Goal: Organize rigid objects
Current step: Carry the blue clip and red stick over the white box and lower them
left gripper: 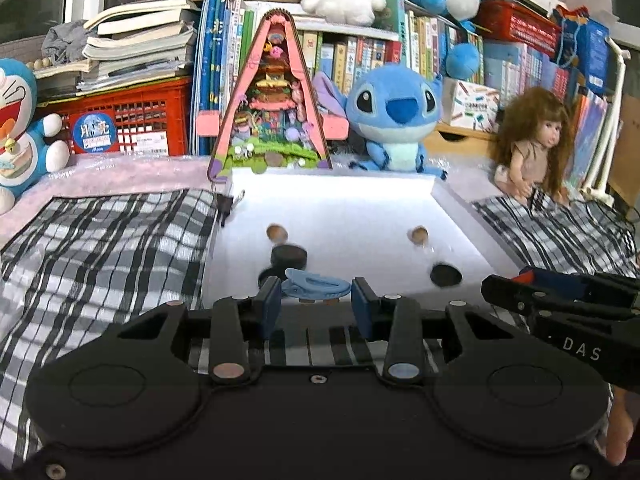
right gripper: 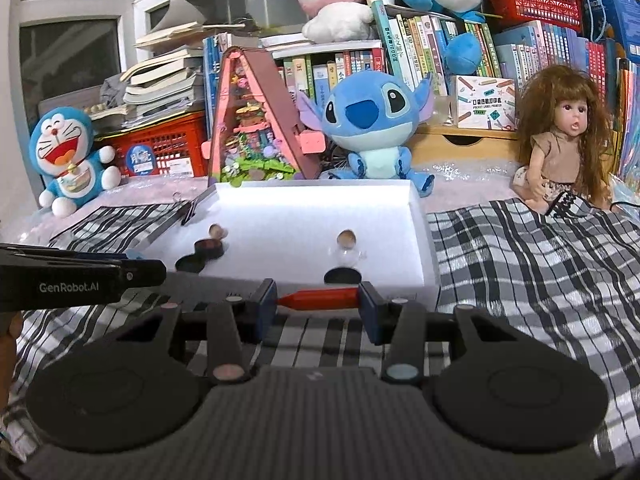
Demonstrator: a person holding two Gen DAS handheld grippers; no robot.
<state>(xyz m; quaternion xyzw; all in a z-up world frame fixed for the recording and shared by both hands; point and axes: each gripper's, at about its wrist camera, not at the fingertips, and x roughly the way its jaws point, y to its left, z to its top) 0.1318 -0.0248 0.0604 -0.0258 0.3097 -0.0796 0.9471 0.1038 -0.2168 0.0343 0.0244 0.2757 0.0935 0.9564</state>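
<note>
A white foam tray (left gripper: pixel 452 200) with round holes lies on the checked cloth; it also shows in the right wrist view (right gripper: pixel 416 216). My left gripper (left gripper: pixel 315 300) is shut on a blue plastic clip (left gripper: pixel 316 286), held crosswise at the tray's near edge. My right gripper (right gripper: pixel 318 300) is shut on a red marker (right gripper: pixel 320 297), held end to end between the pads at the tray's near edge. A black round lid (left gripper: pixel 289 255) sits in the tray beside a dark hole (left gripper: pixel 446 275).
A checked cloth (left gripper: pixel 100 248) covers the bed. A pink triangular toy house (left gripper: pixel 272 100), a Stitch plush (left gripper: pixel 394 116), a doll (right gripper: pixel 564 140) and a Doraemon plush (right gripper: pixel 72 156) line the back. A binder clip (right gripper: pixel 188 206) grips the tray's left rim.
</note>
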